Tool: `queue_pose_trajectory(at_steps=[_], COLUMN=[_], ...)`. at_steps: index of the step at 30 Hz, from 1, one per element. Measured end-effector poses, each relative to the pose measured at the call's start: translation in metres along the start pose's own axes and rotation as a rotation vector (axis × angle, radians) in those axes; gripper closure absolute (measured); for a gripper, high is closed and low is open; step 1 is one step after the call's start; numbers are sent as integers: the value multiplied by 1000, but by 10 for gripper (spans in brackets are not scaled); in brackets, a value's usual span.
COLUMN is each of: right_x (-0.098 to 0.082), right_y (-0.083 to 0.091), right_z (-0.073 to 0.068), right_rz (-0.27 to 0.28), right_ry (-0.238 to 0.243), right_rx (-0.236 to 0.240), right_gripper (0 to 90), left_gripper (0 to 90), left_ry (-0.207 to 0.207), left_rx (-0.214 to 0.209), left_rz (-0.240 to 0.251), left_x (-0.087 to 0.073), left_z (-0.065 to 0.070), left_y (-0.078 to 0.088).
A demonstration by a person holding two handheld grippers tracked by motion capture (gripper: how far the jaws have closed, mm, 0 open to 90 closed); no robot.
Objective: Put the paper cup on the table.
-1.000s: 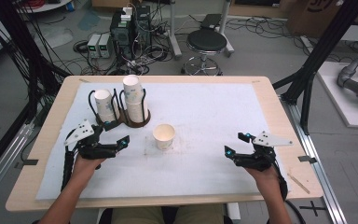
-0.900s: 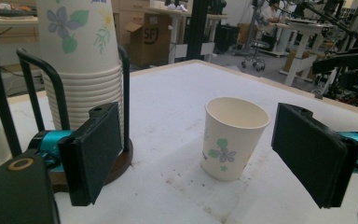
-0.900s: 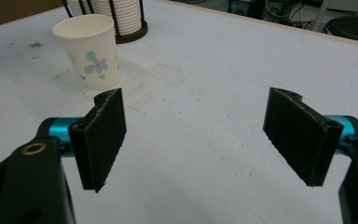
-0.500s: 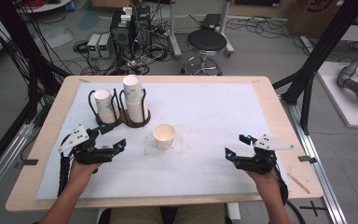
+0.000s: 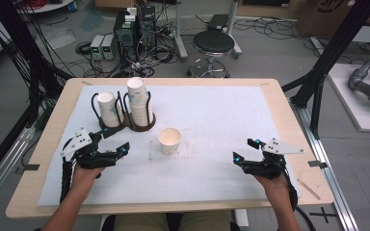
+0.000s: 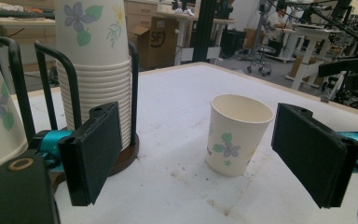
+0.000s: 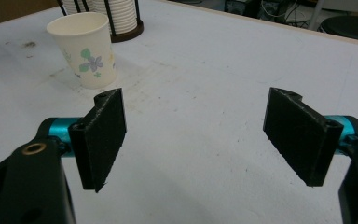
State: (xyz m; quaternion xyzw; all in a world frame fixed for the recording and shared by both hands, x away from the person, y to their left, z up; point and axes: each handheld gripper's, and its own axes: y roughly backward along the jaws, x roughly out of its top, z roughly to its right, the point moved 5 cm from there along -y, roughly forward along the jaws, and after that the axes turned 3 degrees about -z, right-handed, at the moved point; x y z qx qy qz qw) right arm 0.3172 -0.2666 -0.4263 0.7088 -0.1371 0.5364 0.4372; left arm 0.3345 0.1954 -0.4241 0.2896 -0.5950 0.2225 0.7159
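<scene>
One paper cup (image 5: 169,140) stands alone on the bench (image 5: 221,120), ungrasped; the left hand-held gripper (image 5: 115,144), jaws wide, points toward it; the right hand-held gripper (image 5: 244,150) waits wide apart, so gripping remains.

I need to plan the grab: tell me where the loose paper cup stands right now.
In the high view the loose paper cup stands upright on the white mat, just in front and right of the cup holder, nearer the left gripper than the right gripper.
</scene>
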Motion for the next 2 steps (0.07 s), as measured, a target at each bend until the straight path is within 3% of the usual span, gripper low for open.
queue_pose_trajectory(at_steps=[2], right_x=[0], right_y=[1], right_z=[1], right_rz=[1], right_ry=[-4], right_rx=[-3], right_gripper=[219], left_gripper=[163], left_ry=[-1], left_rx=[2], left_rz=[-2], left_x=[0], left_z=[0], left_y=[0])
